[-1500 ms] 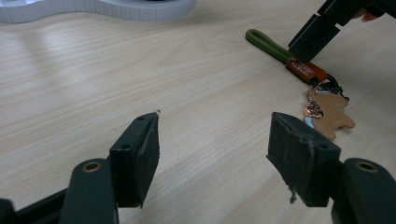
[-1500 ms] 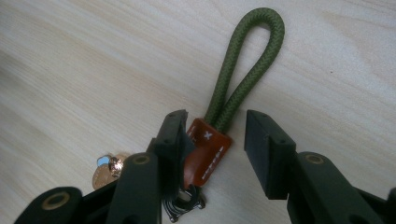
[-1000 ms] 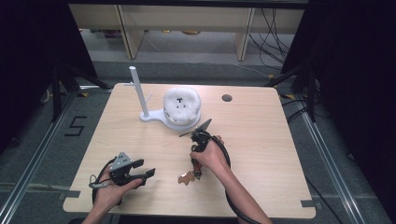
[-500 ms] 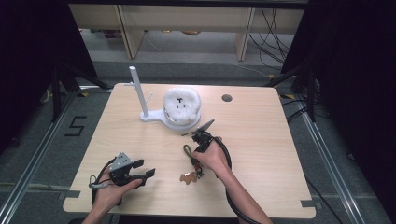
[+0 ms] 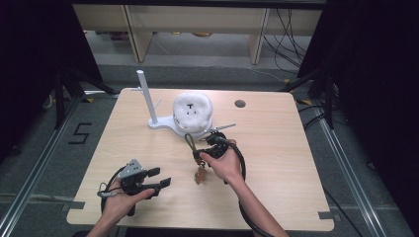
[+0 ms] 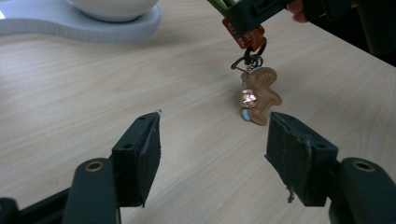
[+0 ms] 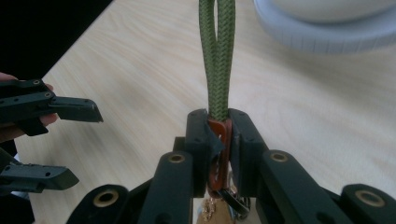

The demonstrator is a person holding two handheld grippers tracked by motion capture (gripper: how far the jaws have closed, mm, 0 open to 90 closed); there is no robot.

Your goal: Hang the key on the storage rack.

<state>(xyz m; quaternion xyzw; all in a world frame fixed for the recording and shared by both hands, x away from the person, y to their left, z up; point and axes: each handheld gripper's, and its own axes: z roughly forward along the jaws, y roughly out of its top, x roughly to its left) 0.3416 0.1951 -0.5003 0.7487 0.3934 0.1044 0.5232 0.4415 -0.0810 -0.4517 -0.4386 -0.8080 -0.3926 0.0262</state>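
Note:
A keychain has a green cord loop (image 7: 216,56), an orange tab (image 7: 219,135) and a brown figure charm (image 6: 259,95). My right gripper (image 7: 219,123) is shut on the orange tab, and the cord loop (image 5: 189,142) sticks out beyond its jaws towards the white stand. The charm (image 5: 199,174) hangs below the right gripper (image 5: 199,157) and touches the table. My left gripper (image 5: 160,177) sits near the table's front left, open with nothing between its jaws. Seen from the left gripper (image 6: 212,140), the charm lies just ahead.
A white stand (image 5: 163,124) with an upright post (image 5: 146,96) sits at the back of the wooden table (image 5: 286,163). A white rounded object (image 5: 192,112) rests on its base. A round hole (image 5: 240,103) is at the back right.
The right gripper has turned in the hand and its jaws have closed on the keychain's tab; the green loop now points up and left. The left gripper has stayed put.

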